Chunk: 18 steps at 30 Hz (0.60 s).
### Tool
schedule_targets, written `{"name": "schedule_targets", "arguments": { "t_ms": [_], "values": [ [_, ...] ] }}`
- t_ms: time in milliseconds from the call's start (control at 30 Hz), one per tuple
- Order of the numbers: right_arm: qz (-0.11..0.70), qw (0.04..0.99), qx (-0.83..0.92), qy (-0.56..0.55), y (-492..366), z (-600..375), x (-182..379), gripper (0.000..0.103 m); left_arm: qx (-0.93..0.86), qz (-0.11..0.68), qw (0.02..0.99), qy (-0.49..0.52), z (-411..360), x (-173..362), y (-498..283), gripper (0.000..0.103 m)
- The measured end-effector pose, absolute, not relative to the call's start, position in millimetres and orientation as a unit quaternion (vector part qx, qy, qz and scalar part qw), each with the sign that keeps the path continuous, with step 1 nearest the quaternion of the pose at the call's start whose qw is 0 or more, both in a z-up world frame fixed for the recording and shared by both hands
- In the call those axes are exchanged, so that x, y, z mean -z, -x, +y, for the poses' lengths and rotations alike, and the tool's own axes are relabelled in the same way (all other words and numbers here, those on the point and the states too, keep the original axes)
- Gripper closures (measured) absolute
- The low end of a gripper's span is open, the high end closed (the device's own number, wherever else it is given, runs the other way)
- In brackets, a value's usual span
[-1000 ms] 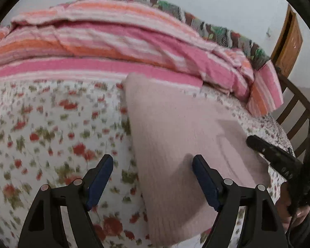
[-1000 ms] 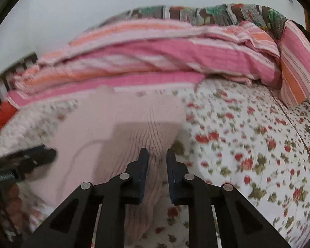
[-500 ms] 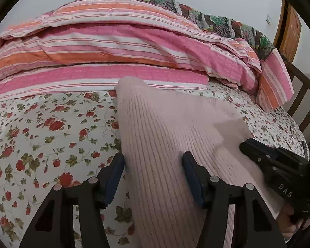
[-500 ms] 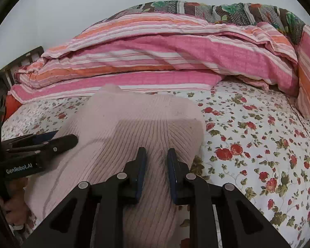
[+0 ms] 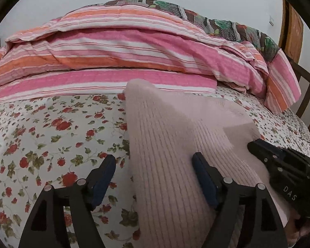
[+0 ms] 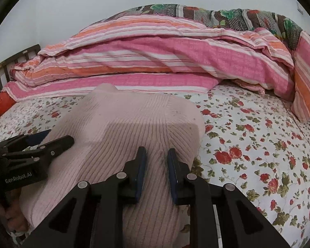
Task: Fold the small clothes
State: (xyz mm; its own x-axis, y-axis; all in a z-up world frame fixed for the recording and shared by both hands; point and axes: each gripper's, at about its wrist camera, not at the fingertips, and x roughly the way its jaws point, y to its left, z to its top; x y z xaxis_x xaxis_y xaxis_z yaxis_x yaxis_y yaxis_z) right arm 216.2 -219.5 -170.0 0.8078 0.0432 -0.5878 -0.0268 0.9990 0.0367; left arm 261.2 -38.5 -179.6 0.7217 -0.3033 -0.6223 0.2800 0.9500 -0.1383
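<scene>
A pale pink ribbed knit garment (image 5: 175, 144) lies flat on the bed's floral sheet (image 5: 51, 128), its far end near the pink and orange striped quilt (image 5: 124, 49). The right tool (image 6: 155, 161) points forward along the cloth, its blue-padded fingers pinched on a raised ridge of the knit. The left tool (image 5: 154, 175) is level over the garment's left edge, jaws spread wide, gripping nothing.
</scene>
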Motion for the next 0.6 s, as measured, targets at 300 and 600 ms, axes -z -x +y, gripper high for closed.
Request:
{"name": "schedule_targets", "arguments": {
  "t_ms": [300, 600],
  "values": [
    [0.307, 0.952, -0.018, -0.013, -215.9, -220.1, 169.9, 0.082, 0.143, 0.327, 0.934, -0.002, -42.2, 178.2, -255.7, 0.026],
    [0.306, 0.952, -0.023, -0.017, -216.0, -220.5, 169.6, 0.082, 0.143, 0.326, 0.934, -0.002, -41.4, 178.1, -256.1, 0.026]
  ]
}}
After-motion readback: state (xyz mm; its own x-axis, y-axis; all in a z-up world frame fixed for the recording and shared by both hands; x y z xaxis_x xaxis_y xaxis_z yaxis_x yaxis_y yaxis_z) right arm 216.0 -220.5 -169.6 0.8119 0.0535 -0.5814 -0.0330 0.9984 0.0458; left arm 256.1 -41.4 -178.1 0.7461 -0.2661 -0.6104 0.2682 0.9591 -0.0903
